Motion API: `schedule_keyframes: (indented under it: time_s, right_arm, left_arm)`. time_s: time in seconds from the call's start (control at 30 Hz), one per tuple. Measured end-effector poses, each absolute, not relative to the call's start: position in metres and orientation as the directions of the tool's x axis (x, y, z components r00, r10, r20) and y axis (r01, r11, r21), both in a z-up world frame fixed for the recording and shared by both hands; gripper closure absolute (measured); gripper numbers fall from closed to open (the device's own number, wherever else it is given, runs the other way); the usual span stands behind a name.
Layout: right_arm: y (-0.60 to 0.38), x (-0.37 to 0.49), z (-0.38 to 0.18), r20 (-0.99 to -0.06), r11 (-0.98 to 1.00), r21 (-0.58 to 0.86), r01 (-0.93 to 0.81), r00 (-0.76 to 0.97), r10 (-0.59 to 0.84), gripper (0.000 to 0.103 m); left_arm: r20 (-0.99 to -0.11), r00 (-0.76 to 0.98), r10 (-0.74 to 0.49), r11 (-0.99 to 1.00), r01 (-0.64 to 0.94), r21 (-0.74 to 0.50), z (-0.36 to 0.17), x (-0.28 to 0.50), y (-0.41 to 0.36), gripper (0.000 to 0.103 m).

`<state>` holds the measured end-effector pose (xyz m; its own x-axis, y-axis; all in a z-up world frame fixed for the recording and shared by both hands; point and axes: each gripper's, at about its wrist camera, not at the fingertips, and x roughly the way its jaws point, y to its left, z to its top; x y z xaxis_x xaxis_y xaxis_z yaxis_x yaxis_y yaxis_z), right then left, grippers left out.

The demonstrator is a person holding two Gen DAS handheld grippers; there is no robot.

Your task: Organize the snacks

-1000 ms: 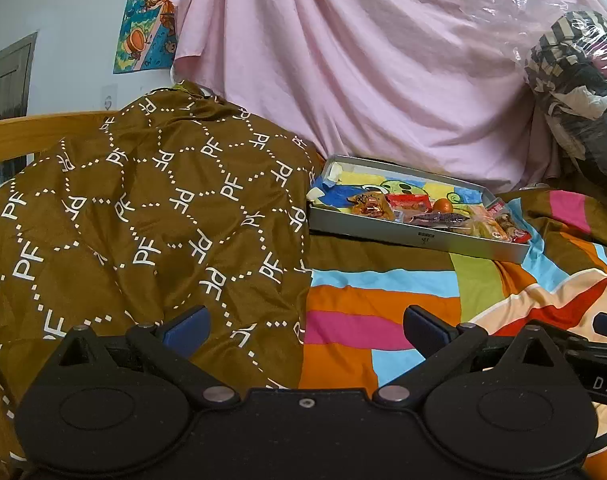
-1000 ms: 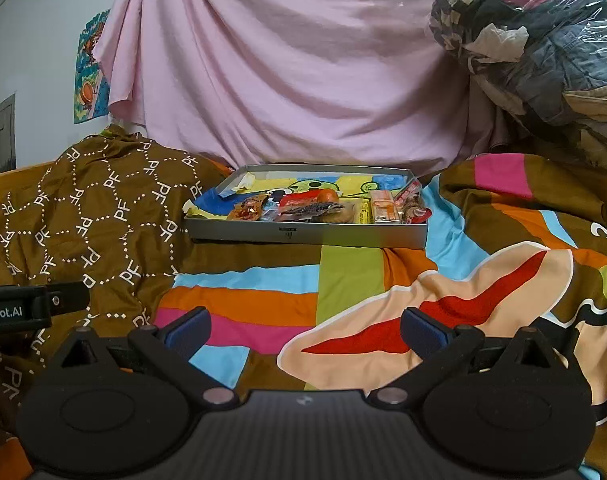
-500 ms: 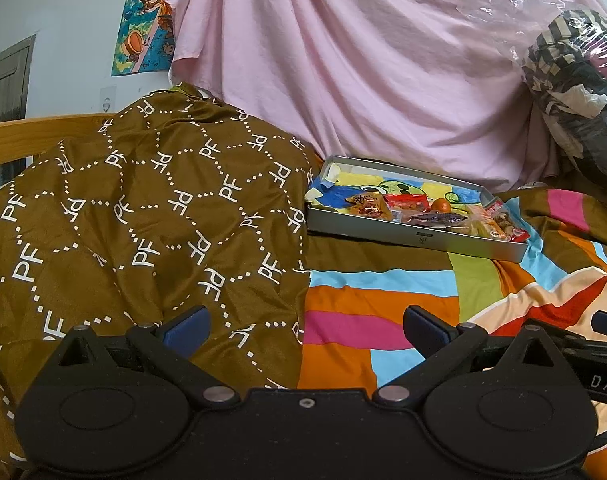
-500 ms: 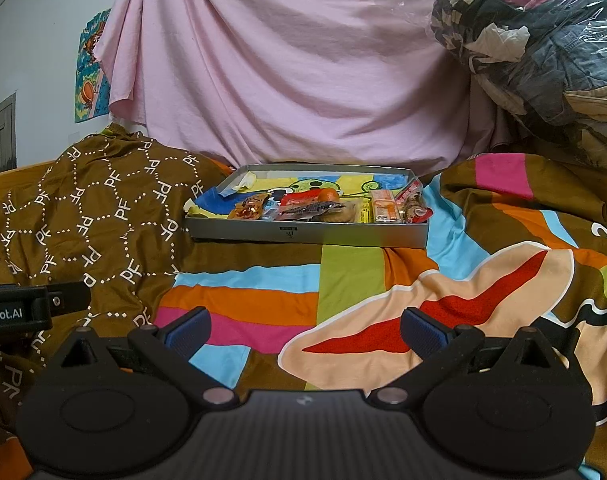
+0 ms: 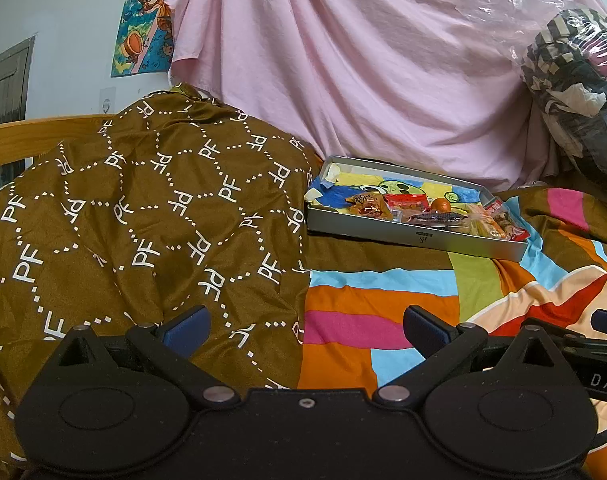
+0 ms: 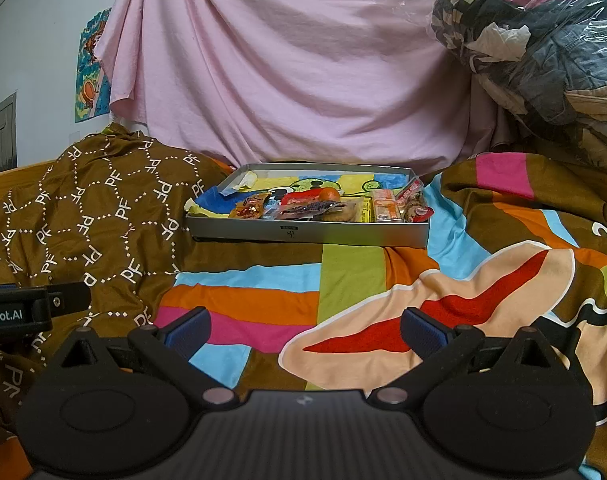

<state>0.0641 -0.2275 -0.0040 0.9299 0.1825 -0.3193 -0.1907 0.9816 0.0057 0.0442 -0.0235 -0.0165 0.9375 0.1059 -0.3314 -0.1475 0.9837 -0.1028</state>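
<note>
Two grippers hover low over a striped blanket [image 6: 263, 304], both empty. Largest first: pink sheet [image 6: 287, 64] behind, brown patterned quilt [image 5: 143, 216] at left, then the shallow metal tray [image 6: 315, 236] on the blanket well ahead. Snacks [image 6: 315, 208] lie bunched along the tray's near wall: packets, an orange round piece, small wrapped bits. Left gripper [image 5: 303, 326] has jaws wide apart; right gripper [image 6: 305, 326] likewise spread, nothing between. Scene fits either snacks awaiting sorting or a sorted row just left. If reaching in, judgement: approach over the near wall, pinch one packet by its edge, avoid dragging neighbours; soft bedding may tilt the tray.
</note>
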Motion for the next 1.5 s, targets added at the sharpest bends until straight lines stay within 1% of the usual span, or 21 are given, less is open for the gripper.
schedule_keyframes:
  time_s: [1.13, 1.27, 1.43, 1.5]
  right_arm:
    - [-0.2251, 0.0621, -0.0062, -0.324, 0.981, 0.004, -0.194, 0.928, 0.185, 0.000]
    - [-0.2250, 0.0616, -0.0064, -0.325, 0.981, 0.004, -0.194, 0.927, 0.185, 0.000]
    - [-0.2254, 0.0627, -0.0058, -0.325, 0.981, 0.004, -0.194, 0.927, 0.185, 0.000]
    - [-0.2251, 0.0624, -0.0064, -0.325, 0.981, 0.004, -0.195, 0.927, 0.185, 0.000]
  left_arm:
    - [-0.331, 0.938, 0.104, 0.984, -0.144, -0.100, -0.0167, 0.0434, -0.0236, 0.001]
    - [-0.351, 0.930, 0.108, 0.986, -0.145, -0.082, -0.0168, 0.0448, -0.0253, 0.001]
    - [-0.367, 0.918, 0.148, 0.987, -0.162, -0.007, -0.0183, 0.0461, -0.0310, 0.001]
    - [-0.368, 0.918, 0.149, 0.987, -0.161, -0.002, -0.0185, 0.0457, -0.0314, 0.001]
